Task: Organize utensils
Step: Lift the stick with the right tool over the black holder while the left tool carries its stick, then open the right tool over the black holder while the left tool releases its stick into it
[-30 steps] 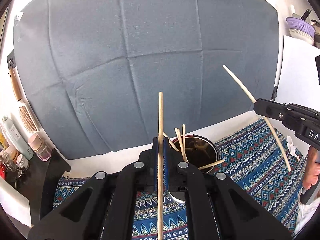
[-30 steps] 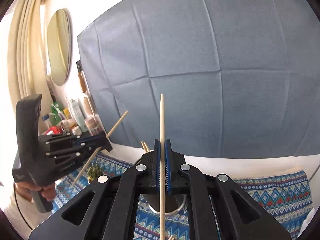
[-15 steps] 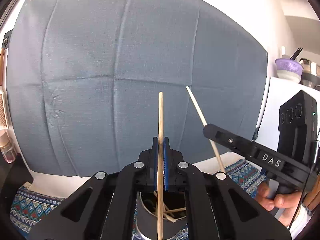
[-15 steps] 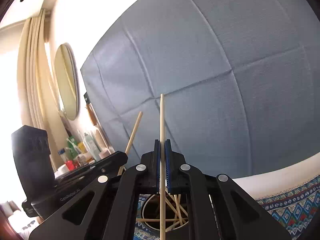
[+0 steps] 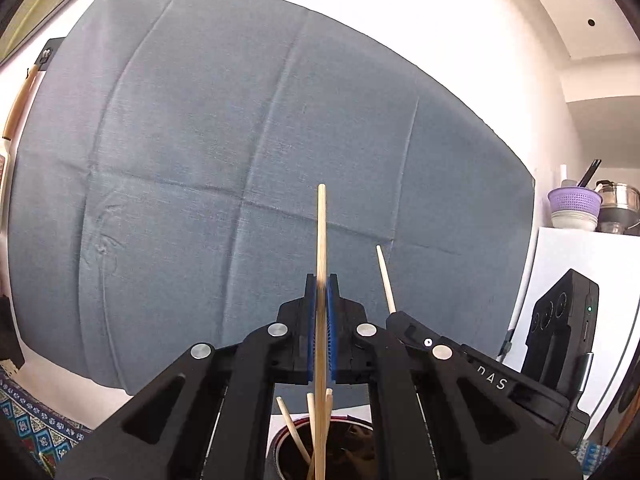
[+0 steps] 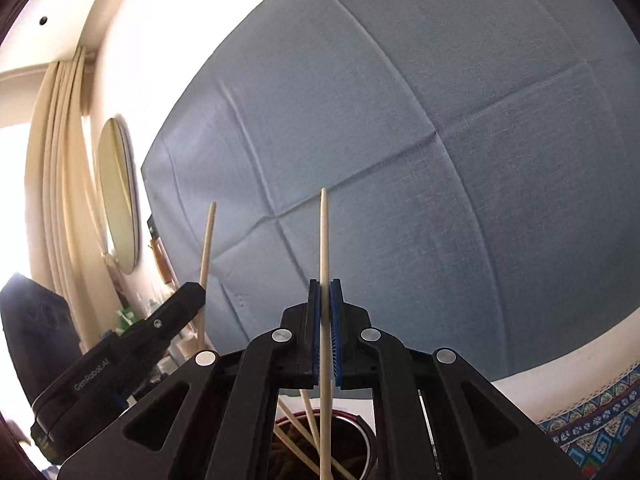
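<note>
Left wrist view: the left gripper (image 5: 321,308) is clamped on a wooden chopstick (image 5: 321,240) standing upright, its lower end over the open mouth of the round metal holder (image 5: 280,444) at 6 o'clock. Loose chopsticks (image 5: 290,424) lean inside, narrowing the entry room. The right gripper (image 5: 404,320) sits just beside at 4 o'clock. Right wrist view: the right gripper (image 6: 325,308) is clamped on a second chopstick (image 6: 324,248), also over the holder (image 6: 360,420). Compared with a second ago, both grippers have closed in over the holder, which then lay farther ahead. A grey backdrop cloth (image 5: 240,140) fills the rear; patterned tablecloth (image 6: 592,420) shows at 4 o'clock.
</note>
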`<move>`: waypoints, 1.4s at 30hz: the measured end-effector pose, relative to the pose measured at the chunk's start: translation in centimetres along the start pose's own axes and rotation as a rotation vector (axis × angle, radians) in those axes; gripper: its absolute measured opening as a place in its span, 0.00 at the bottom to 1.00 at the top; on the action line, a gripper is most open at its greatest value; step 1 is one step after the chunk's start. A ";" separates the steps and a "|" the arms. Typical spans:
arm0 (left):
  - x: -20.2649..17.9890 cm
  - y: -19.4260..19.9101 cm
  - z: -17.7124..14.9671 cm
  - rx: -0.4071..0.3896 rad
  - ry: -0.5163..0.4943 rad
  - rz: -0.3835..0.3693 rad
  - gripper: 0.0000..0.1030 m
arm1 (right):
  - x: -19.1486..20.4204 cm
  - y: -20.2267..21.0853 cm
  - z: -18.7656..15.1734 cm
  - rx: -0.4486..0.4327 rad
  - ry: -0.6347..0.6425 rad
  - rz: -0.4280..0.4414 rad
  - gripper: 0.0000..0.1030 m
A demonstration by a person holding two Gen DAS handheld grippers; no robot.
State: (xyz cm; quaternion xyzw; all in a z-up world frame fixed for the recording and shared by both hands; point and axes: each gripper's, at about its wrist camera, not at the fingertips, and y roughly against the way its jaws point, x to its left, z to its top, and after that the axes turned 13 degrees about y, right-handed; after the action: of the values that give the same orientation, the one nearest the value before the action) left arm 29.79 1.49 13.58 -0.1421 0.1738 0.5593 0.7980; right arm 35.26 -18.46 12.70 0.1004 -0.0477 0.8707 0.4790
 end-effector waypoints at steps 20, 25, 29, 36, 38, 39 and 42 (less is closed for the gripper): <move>2.2 -1.1 -4.5 0.060 0.046 0.004 0.05 | 1.0 -2.2 -1.8 -0.029 0.047 0.034 0.05; 2.1 -0.8 -5.0 0.078 0.021 0.007 0.05 | 1.2 -1.7 -3.1 -0.003 0.073 0.034 0.05; 1.9 -0.1 -5.2 0.087 0.005 0.005 0.05 | 0.8 -0.9 -3.8 0.018 0.072 0.029 0.05; 1.3 1.1 -4.6 0.104 -0.011 0.004 0.05 | 0.8 0.9 -4.3 0.060 0.090 0.030 0.05; 1.0 1.4 -4.7 0.108 -0.023 0.020 0.05 | 0.8 1.5 -4.4 0.062 0.085 0.025 0.05; 0.9 1.5 -4.6 0.113 -0.026 0.025 0.05 | 0.8 1.6 -4.3 0.069 0.077 0.023 0.05; 0.5 2.0 -4.4 0.122 -0.027 0.040 0.05 | 1.2 2.1 -3.9 0.081 0.085 0.012 0.07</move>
State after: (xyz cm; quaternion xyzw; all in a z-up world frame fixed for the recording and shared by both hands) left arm 27.56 0.76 9.35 -0.0823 0.1995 0.5652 0.7962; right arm 32.36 -17.90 9.19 0.0824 0.0075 0.8783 0.4708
